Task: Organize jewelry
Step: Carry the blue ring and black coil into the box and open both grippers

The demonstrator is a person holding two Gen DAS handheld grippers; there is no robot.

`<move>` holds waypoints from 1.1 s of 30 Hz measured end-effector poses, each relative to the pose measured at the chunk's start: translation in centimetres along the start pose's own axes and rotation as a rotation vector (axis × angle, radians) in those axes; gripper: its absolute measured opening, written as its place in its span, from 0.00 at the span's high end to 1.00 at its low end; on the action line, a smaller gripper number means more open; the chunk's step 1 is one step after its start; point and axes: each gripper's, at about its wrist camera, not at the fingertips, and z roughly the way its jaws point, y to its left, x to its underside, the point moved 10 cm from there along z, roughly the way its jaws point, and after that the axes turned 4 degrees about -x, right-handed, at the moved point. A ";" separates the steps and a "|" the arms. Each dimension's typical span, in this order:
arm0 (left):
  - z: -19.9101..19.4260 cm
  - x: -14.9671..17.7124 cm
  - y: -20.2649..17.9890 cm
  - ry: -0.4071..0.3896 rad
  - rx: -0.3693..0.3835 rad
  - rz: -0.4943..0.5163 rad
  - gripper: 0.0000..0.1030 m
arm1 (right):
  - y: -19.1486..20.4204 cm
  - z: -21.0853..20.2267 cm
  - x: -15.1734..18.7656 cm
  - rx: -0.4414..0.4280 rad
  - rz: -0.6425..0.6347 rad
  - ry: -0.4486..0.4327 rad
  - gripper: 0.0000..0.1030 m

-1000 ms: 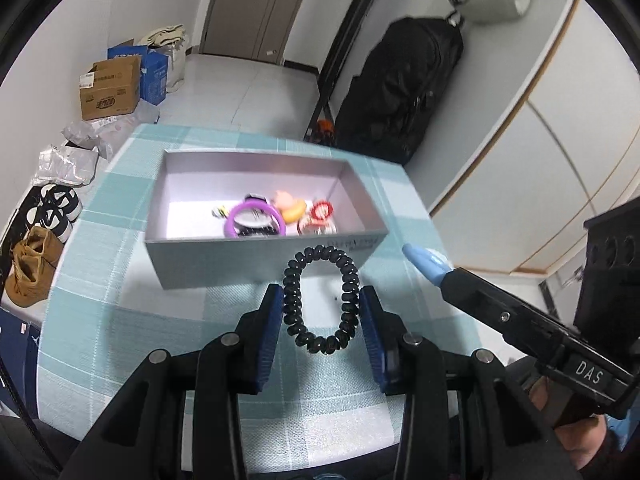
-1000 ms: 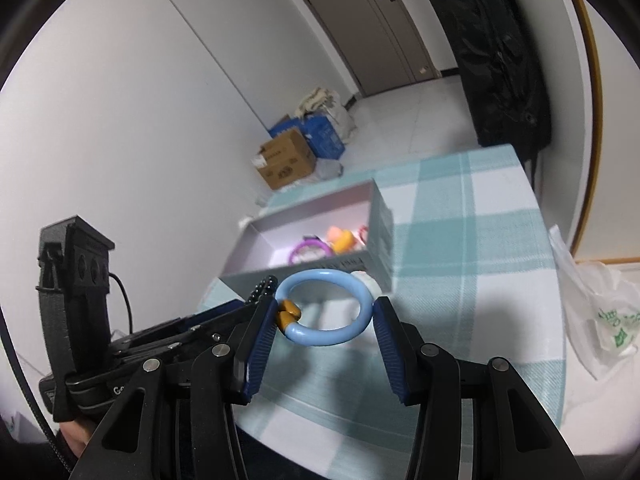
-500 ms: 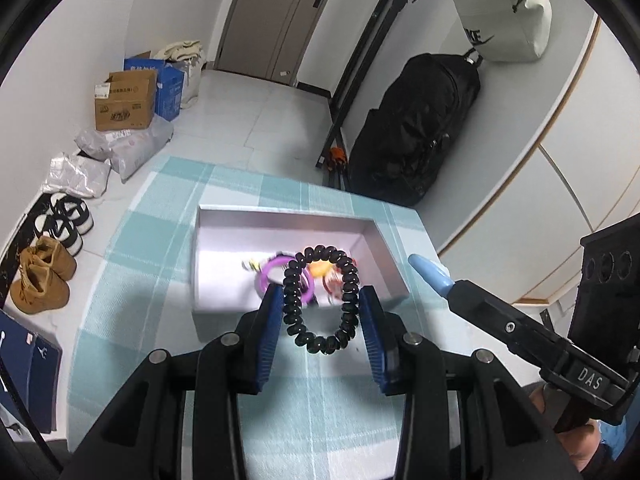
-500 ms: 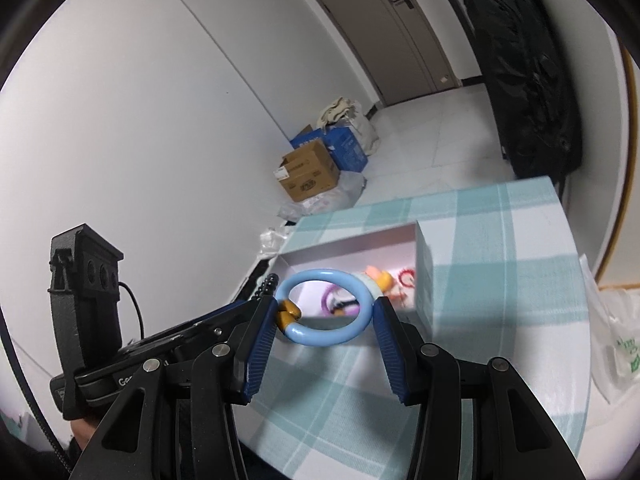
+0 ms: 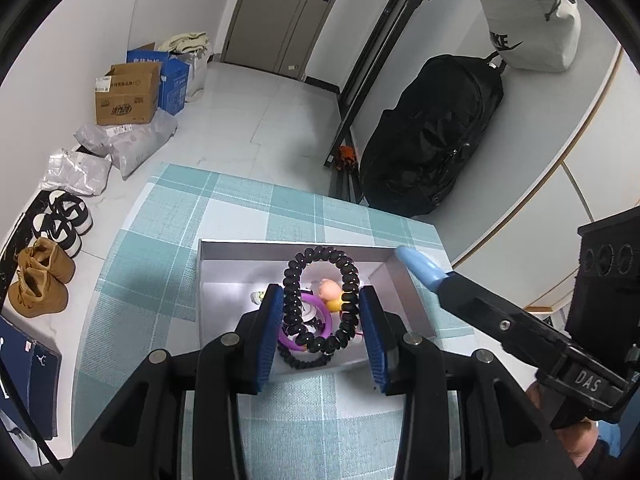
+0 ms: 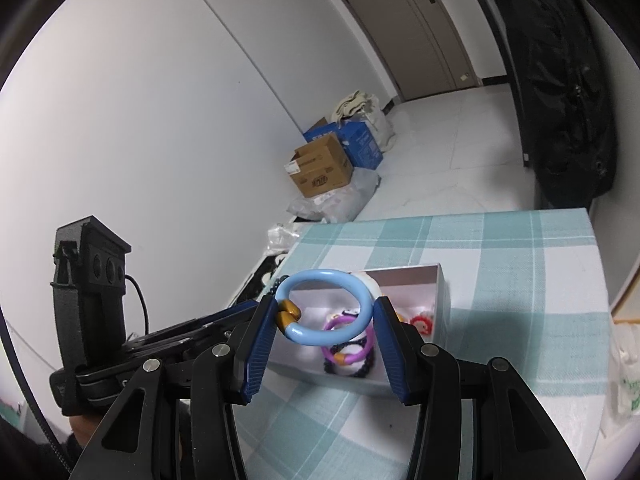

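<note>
Two hand-held grippers hover over a shallow grey open box (image 5: 404, 296) that sits near the far right corner of a surface covered in teal and white checked cloth (image 5: 160, 240). The left hand-held gripper (image 5: 320, 330) is clamped on a black coiled spiral bracelet (image 5: 320, 300), held upright above the box's near side. The right hand-held gripper (image 6: 324, 350) grasps a pale blue ring bangle with a gold clasp (image 6: 326, 306) above the box's left end. Inside the box lie a purple bangle (image 6: 348, 344) and small colourful trinkets. The springy black coil could bounce out over the low wall if let go from this height, and the two grippers, close together, could knock each other. A second ago both pieces hung short of the box, over the cloth; now they are above it.
</note>
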 end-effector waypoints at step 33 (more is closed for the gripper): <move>4.0 -0.2 0.6 0.060 -0.009 -0.019 0.66 | -3.2 3.3 0.0 0.047 0.077 0.066 0.52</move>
